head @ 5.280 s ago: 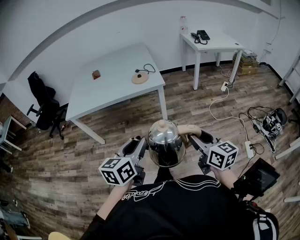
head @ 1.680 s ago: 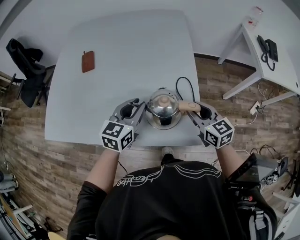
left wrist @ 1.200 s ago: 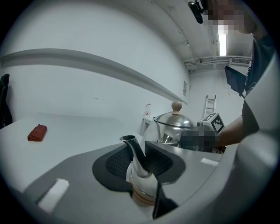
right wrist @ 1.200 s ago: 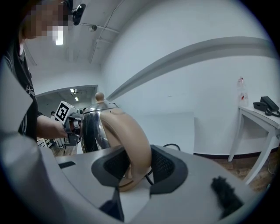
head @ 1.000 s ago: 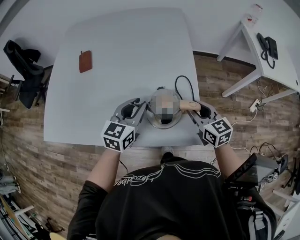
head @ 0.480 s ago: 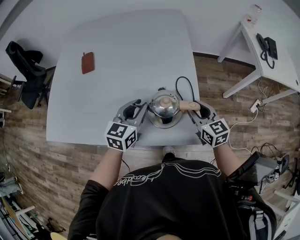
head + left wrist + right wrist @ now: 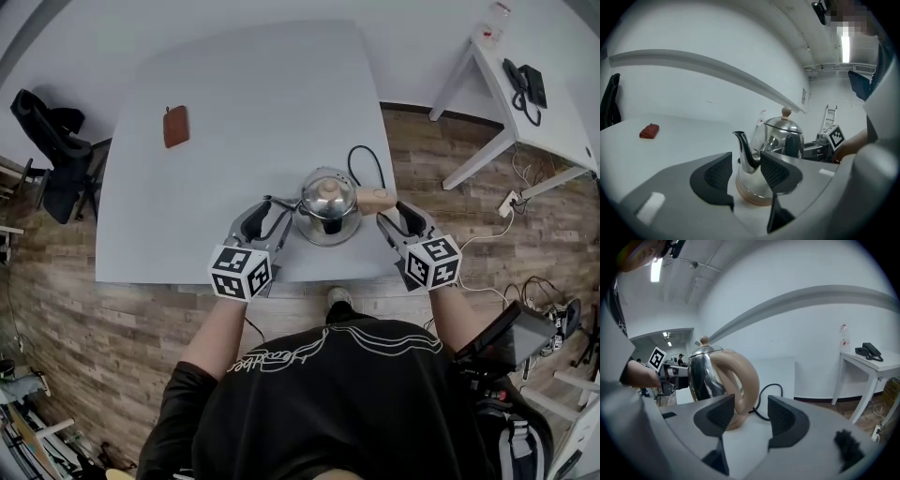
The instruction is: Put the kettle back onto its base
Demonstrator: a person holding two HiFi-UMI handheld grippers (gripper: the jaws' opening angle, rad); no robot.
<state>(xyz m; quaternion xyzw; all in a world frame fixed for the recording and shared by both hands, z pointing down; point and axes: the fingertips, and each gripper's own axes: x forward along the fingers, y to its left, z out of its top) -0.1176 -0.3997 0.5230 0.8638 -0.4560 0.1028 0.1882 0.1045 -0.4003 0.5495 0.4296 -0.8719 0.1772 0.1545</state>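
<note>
The steel kettle [image 7: 328, 206] stands upright on its tan round base [image 7: 752, 196] near the front edge of the white table [image 7: 244, 103]. My left gripper [image 7: 265, 214] is at its left, with jaws opening. The spout [image 7: 745, 154] lies between the pads [image 7: 717, 176] and nothing presses on it. To the right, my right gripper [image 7: 398, 217] is also opening. In the right gripper view the beige handle [image 7: 740, 376] stands just beyond the left pad [image 7: 717, 413], apart from it.
A black cord [image 7: 366, 159] loops from the base toward the table's right edge. A small reddish-brown pouch [image 7: 175, 126] lies far left on the table. A black office chair [image 7: 47, 141] stands left; a second white table [image 7: 483, 66] with a phone stands right.
The kettle, carried in the air between both grippers at first, now rests on its base. Over the last second both pairs of jaws spread off it, and the right gripper drew slightly away.
</note>
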